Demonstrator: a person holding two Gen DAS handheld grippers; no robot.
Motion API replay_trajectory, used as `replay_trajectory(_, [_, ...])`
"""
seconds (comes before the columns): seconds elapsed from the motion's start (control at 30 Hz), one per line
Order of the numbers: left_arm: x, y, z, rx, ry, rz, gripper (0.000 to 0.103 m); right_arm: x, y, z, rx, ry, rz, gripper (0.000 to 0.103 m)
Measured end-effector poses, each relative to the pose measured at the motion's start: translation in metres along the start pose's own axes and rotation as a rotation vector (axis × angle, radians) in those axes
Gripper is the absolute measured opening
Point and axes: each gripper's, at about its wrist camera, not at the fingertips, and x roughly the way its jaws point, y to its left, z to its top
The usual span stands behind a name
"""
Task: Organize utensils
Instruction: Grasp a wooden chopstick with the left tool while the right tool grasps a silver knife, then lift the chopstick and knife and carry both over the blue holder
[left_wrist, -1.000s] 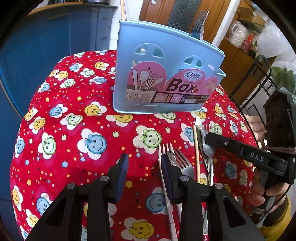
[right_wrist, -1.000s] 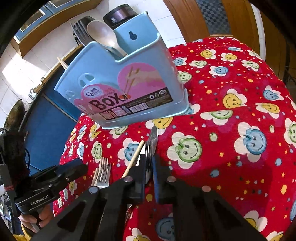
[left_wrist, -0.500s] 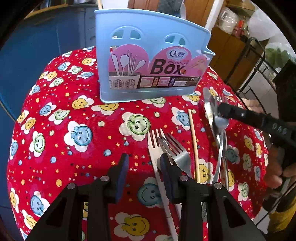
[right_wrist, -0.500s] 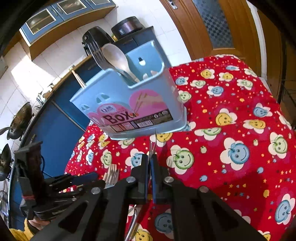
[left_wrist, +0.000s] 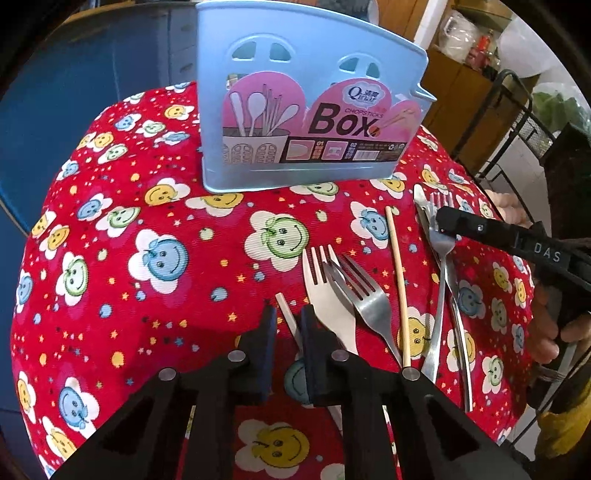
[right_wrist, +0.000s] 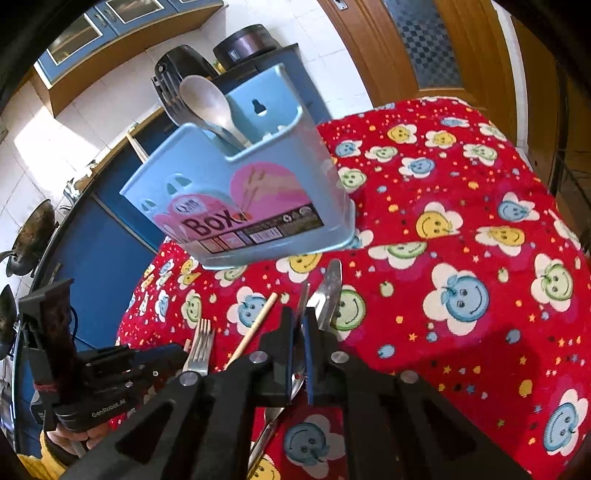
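Note:
The blue chopsticks box (left_wrist: 306, 110) (right_wrist: 240, 192) stands at the back of the red smiley tablecloth (left_wrist: 147, 221); it holds a spoon (right_wrist: 207, 99) and a dark fork (right_wrist: 170, 96). My left gripper (left_wrist: 289, 319) is closing, and a pale chopstick (left_wrist: 285, 302) lies between its jaws with a thin gap still showing. Right of it lie a white fork (left_wrist: 321, 288), a metal fork (left_wrist: 364, 295) and a wooden chopstick (left_wrist: 397, 277). My right gripper (right_wrist: 300, 314) (left_wrist: 443, 221) is shut on another metal fork (left_wrist: 439, 254), beside a table knife (right_wrist: 330, 284).
A black wire rack (left_wrist: 517, 129) stands just off the table's right edge. A blue cabinet (left_wrist: 74, 92) lies behind and to the left. A person's hand (left_wrist: 554, 325) grips the right tool. The cloth falls away at the rounded table edge all round.
My left jaws have narrowed from wide apart to close around the pale chopstick, and the view has drawn nearer the cloth. The right gripper has stayed clamped on its fork.

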Motion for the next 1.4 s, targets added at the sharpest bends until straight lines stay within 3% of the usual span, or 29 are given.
replay_trajectory(0.17, [-0.006, 0.004, -0.002, -0.031, -0.045, -0.042, 0.004, -0.012, 0.006, 0.001, -0.017, -0.047, 0.005, 0.005])
replay_trajectory(0.63, [-0.06, 0.004, 0.004, -0.019, -0.246, -0.057, 0.004, -0.066, 0.052, 0.008, -0.178, -0.231, -0.057, 0.003])
replay_trajectory(0.97, [-0.103, 0.006, 0.013, -0.058, -0.411, -0.069, 0.003, -0.098, 0.068, 0.015, -0.206, -0.345, -0.079, 0.003])
replay_trajectory(1.4, [-0.15, 0.002, 0.063, -0.028, -0.597, -0.04, 0.003, -0.116, 0.077, 0.037, -0.239, -0.409, -0.131, 0.003])
